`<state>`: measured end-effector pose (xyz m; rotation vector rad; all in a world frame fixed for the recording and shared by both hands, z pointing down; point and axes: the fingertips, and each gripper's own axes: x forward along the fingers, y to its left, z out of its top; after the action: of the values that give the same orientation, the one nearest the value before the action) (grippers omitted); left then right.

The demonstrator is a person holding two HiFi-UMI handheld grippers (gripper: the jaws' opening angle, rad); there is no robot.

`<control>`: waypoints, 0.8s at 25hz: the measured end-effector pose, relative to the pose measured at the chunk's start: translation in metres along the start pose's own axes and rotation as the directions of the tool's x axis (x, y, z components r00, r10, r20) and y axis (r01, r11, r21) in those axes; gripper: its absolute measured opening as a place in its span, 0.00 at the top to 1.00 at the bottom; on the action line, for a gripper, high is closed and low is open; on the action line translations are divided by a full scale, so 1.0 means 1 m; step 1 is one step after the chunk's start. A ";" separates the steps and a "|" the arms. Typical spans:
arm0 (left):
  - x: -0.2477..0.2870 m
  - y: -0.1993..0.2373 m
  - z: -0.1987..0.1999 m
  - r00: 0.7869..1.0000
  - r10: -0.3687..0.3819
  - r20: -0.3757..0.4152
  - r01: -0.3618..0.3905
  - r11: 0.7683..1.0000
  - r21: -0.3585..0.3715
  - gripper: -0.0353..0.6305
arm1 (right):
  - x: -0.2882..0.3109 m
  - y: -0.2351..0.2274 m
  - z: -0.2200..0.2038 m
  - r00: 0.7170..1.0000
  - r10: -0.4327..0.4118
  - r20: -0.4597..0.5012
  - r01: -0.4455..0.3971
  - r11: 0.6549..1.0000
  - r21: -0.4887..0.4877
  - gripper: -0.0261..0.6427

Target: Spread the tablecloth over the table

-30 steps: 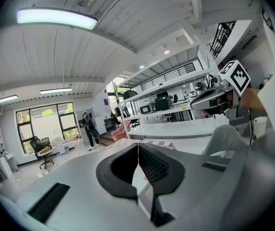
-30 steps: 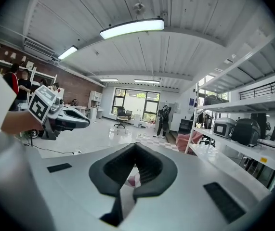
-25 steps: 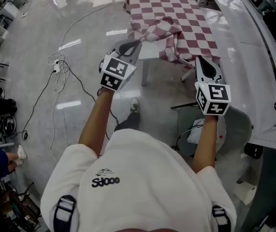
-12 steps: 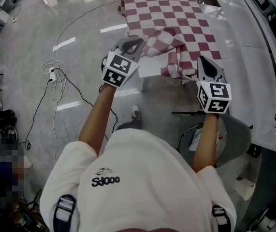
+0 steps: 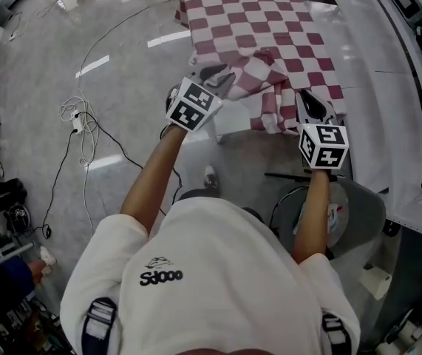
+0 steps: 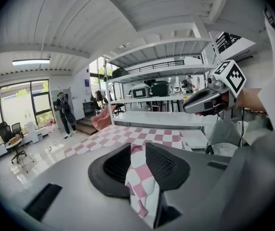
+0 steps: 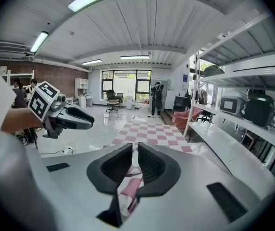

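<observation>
Left gripper (image 5: 218,71): your jaws are opening, partly apart, with a fold of the tablecloth (image 5: 255,28) still between them, above the near left corner of the tabletop.
Right gripper (image 5: 304,95): your jaws are opening by a narrow gap, cloth between them, at the near right corner.
Tablecloth: covers the far tabletop, rumpled along the near edge.
Table (image 5: 234,115): a bare strip shows at its near edge.

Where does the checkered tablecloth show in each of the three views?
Head view: tablecloth at top centre, its near edge bunched.
Left gripper view: bottom centre, a fold between the left gripper's opening jaws, the rest spread beyond.
Right gripper view: centre, running in between the right gripper's opening jaws.
Shared landmark: the long white workbench beside it.
</observation>
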<state>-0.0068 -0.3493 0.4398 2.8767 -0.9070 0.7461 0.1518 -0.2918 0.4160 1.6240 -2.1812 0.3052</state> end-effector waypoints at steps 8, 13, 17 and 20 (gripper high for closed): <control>0.046 -0.022 -0.043 0.986 -0.127 -0.108 0.128 0.992 0.002 0.69 | 0.037 0.011 -0.054 0.988 0.047 -0.145 -0.043 0.998 0.037 0.67; 0.066 -0.049 -0.065 0.965 -0.187 -0.186 0.189 0.982 -0.005 0.64 | 0.050 0.019 -0.086 0.967 0.107 -0.231 -0.101 0.994 0.039 0.67; 0.085 -0.063 -0.085 0.945 -0.210 -0.249 0.210 0.977 -0.027 0.62 | 0.066 0.025 -0.109 0.945 0.166 -0.282 -0.159 0.986 0.047 0.67; 0.102 -0.071 -0.097 0.933 -0.198 -0.299 0.206 0.979 -0.006 0.59 | 0.080 0.027 -0.127 0.930 0.207 -0.305 -0.192 0.978 0.080 0.67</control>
<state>0.0626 -0.3283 0.5796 2.7144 -0.5586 1.1336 0.1303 -0.3015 0.5672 1.2747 -2.1057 0.6342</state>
